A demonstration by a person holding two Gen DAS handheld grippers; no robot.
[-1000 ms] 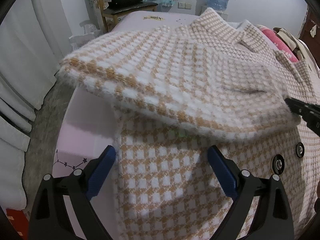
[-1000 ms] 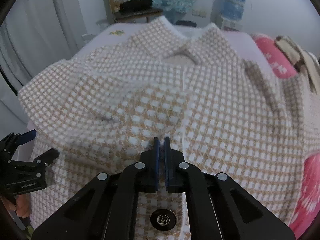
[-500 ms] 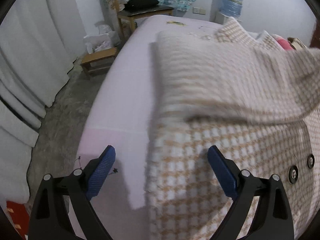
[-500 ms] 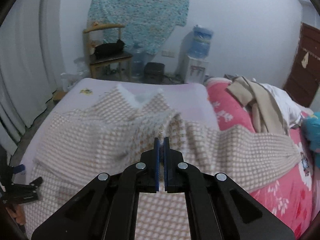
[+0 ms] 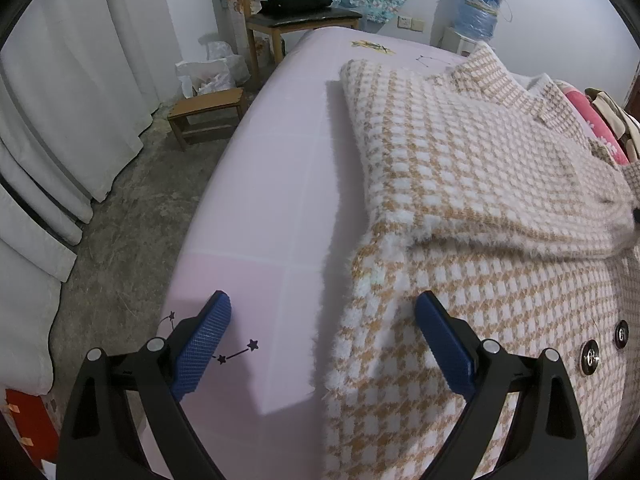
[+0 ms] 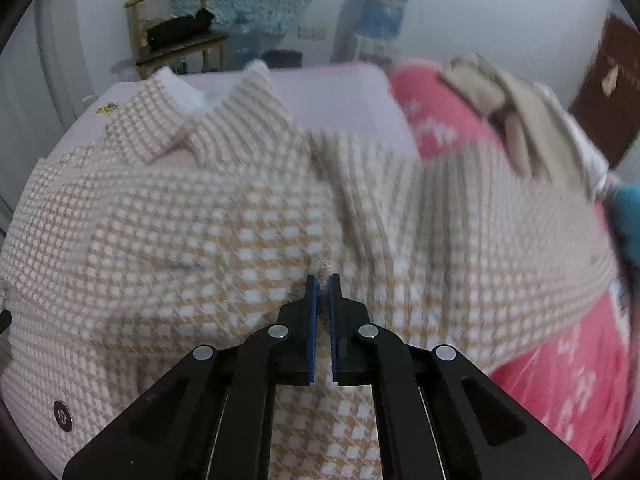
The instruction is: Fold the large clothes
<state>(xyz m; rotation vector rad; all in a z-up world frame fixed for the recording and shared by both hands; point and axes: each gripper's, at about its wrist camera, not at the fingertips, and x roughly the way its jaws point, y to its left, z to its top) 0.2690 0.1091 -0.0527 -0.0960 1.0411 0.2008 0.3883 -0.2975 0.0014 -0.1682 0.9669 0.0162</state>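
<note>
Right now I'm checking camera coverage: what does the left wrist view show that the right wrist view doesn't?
Only the left wrist view: the open left hand-held gripper, the low wooden stool, white curtains and bare floor.
Only the right wrist view: the right hand-held gripper shut on a pinch of coat fabric, and the beige clothes pile.
Both: the checked coat on the bed, the chair, the water bottle.

Checked coat (image 5: 480, 208) — sleeve folded across
</note>
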